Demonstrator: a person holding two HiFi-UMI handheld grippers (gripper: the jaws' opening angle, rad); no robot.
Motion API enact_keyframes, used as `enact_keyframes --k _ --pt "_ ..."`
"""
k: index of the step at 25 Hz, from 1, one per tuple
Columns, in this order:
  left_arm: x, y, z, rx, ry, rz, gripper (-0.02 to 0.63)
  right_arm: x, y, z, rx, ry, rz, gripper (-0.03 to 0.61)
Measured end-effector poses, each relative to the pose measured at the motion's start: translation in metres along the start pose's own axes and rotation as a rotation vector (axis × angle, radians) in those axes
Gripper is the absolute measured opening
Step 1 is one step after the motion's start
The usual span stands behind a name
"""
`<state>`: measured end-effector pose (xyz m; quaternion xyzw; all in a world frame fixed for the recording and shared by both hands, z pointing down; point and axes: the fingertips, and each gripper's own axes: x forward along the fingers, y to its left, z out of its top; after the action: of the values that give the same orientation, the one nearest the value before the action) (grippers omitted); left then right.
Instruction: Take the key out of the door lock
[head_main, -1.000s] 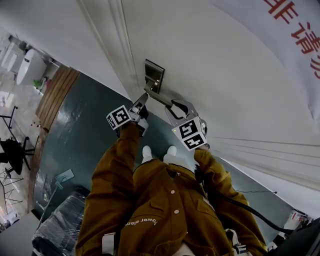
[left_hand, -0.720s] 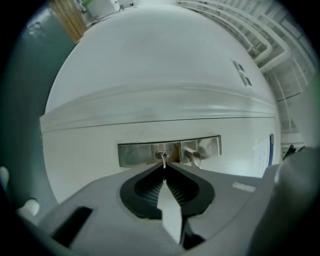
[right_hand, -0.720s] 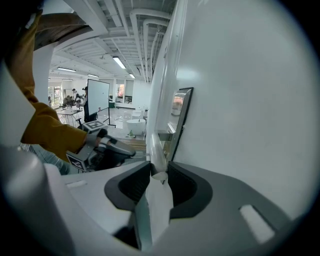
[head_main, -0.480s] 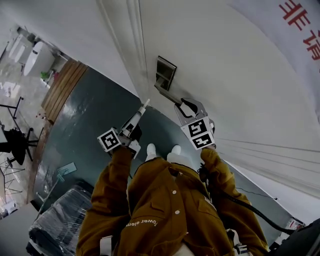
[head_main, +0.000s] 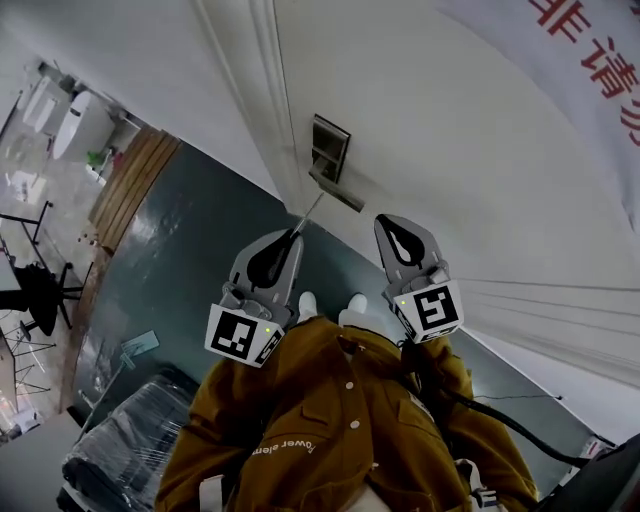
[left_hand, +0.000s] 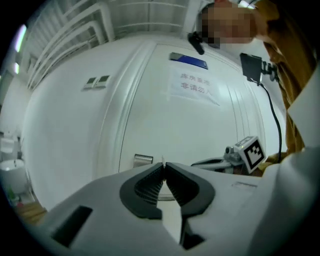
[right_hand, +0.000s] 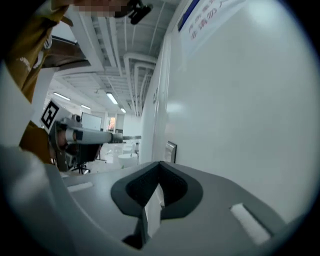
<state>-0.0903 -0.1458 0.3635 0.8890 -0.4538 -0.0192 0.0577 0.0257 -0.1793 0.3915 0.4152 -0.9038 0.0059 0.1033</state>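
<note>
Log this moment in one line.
left gripper: shut on thin silver key | right gripper: shut, empty | silver door lock plate: key clear

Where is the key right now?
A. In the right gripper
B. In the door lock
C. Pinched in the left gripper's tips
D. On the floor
C: the thin key sticks out from the tips of the shut left gripper; the right gripper is shut and empty.

White on the door (head_main: 450, 150), brushed silver on the lock plate (head_main: 330, 148), pale metal on the thin key (head_main: 309, 211). Light grey on the left gripper (head_main: 294, 233) and right gripper (head_main: 384, 220), darker grey inside the jaws, black-and-white squares on their cubes (head_main: 240, 335). Mustard brown on the jacket (head_main: 330, 430), dark teal on the floor (head_main: 190, 250), red characters on the white banner (head_main: 560, 70).
</note>
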Motion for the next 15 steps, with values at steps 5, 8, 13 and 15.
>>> enact_keyframes --k 5,8,13,15 --pt "0.014 -0.037 0.007 0.046 -0.052 -0.005 0.021 -0.027 0.002 0.009 0.05 -0.073 -0.059 0.005" --pt "0.016 -0.047 -0.004 0.032 -0.023 -0.011 0.02 -0.033 0.001 -0.003 0.092 -0.068 -0.067 0.005" --pt "0.018 -0.053 -0.009 0.029 -0.005 -0.013 0.02 -0.041 -0.003 -0.009 0.132 -0.07 -0.074 0.005" --pt "0.018 -0.054 -0.009 0.031 -0.001 -0.011 0.02 -0.041 -0.002 -0.008 0.131 -0.073 -0.069 0.005"
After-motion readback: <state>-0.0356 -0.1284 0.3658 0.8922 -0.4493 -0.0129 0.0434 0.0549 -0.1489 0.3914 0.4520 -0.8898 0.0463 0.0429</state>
